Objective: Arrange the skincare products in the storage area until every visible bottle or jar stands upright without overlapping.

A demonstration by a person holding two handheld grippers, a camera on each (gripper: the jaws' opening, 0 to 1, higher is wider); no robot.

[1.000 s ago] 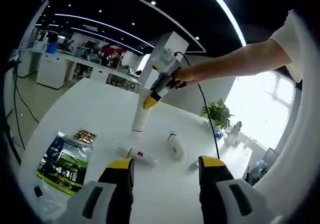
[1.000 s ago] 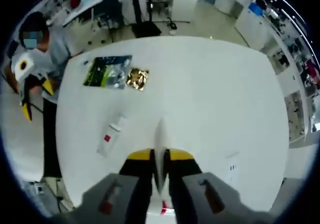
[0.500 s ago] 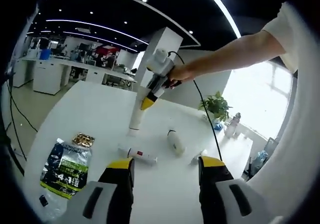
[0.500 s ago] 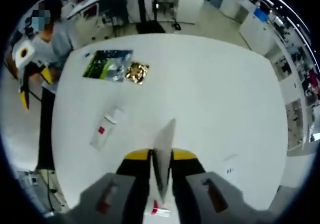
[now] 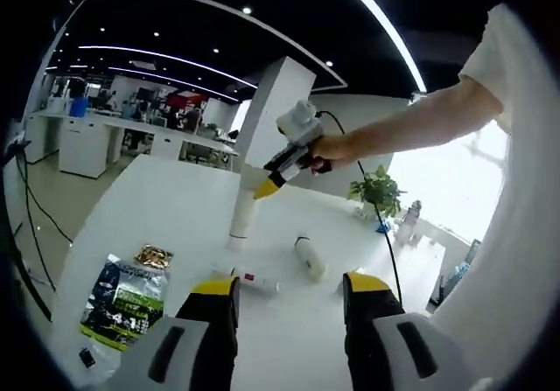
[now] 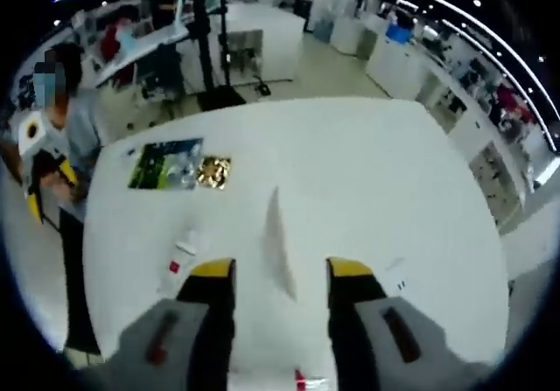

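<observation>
A tall white tube (image 5: 239,214) stands upright on the white table (image 5: 166,198). My right gripper (image 5: 269,186) hangs just above its top, held by a hand. In the right gripper view the same tube (image 6: 278,238) rises between the jaws of my right gripper (image 6: 280,268), which is open and apart from it. A smaller tube with a red label (image 5: 252,282) lies flat, and a white bottle (image 5: 308,257) lies on its side to its right. My left gripper (image 5: 289,284) is open and holds nothing. The flat tube (image 6: 179,260) lies left of the right jaws.
A green packet (image 5: 127,296) and a gold packet (image 5: 153,255) lie at the table's near left. A potted plant (image 5: 378,194) and bottles stand at the far right corner. A person (image 6: 66,137) holding my left gripper (image 6: 39,185) stands at the table edge. Desks lie beyond.
My right gripper has opened and let go of the tall white tube, which now stands by itself. The right gripper has drawn back up from it.
</observation>
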